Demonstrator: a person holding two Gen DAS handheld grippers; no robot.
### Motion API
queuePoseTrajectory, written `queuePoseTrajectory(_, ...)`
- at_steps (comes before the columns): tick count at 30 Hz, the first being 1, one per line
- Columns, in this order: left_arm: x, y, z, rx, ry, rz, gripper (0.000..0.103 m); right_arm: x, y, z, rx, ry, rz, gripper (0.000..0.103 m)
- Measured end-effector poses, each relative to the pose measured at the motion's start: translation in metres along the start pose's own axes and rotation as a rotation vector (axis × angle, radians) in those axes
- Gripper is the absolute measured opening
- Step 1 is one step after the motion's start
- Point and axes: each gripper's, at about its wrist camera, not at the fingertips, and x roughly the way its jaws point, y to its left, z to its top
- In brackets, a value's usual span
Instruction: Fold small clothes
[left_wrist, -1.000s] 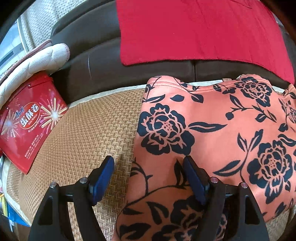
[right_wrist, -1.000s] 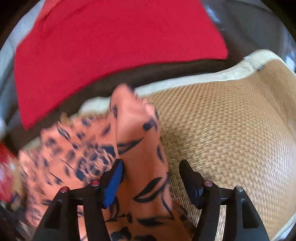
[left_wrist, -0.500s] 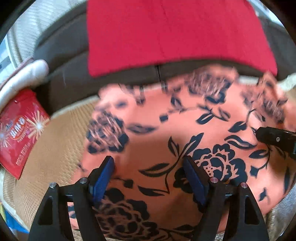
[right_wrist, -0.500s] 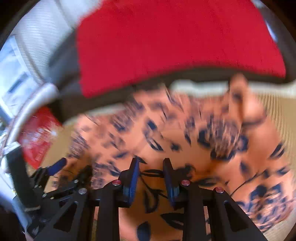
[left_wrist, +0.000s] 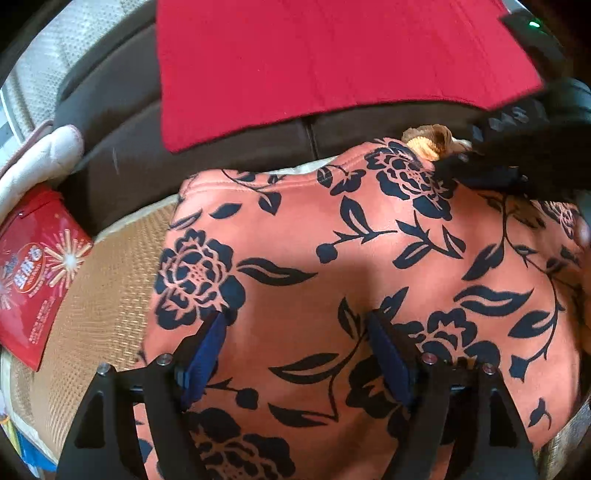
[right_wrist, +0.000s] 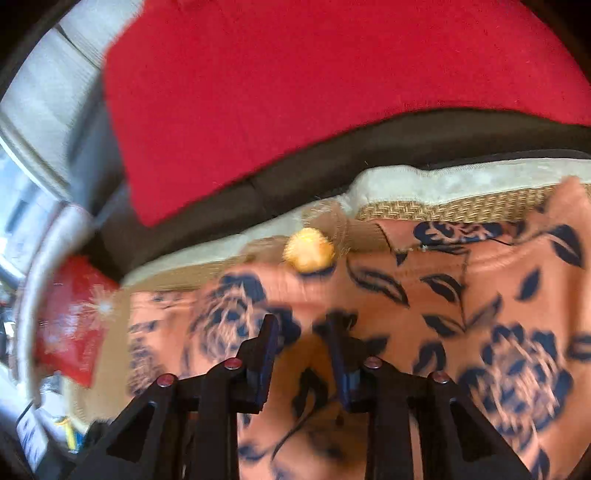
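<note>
Floral garment (left_wrist: 332, 266): salmon cloth printed with dark navy flowers, spread flat over the woven mat (left_wrist: 103, 288); its top hem lies near the mat's far pale edge.
Left view only: the red snack package (left_wrist: 33, 273) sits on the mat left of the garment, a white quilted cushion (left_wrist: 40, 162) beyond it, and the right gripper's dark body (left_wrist: 517, 147) reaches in over the garment's far right corner.
Right view only: blurred, but it shows a yellow pompom (right_wrist: 308, 251) at the garment's top hem, with the mat's pale border (right_wrist: 461, 177) running behind it.
Both views: a red blanket (left_wrist: 325, 62) hangs on the dark brown sofa back (left_wrist: 122, 155) beyond the garment.
Left gripper (left_wrist: 295, 354): low over the garment's near part, blue-padded fingers (left_wrist: 207, 350) spread wide, nothing between them.
Right gripper (right_wrist: 303, 350): angled down at the garment just below the pompom, fingers narrowed with a gap showing; whether cloth is pinched, I can't tell.
</note>
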Motion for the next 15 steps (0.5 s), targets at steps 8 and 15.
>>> queuePoseTrajectory(8, -0.028, 0.033, 0.004, -0.077, -0.093, 0.065, 0.080, -0.047, 0.017, -0.012, -0.019, -0.075, 0.036, 0.033)
queuePoseTrajectory(15, -0.004, 0.057, -0.021, -0.158, 0.075, 0.080, 0.080, -0.095, 0.002, -0.081, -0.067, -0.028, -0.020, 0.033)
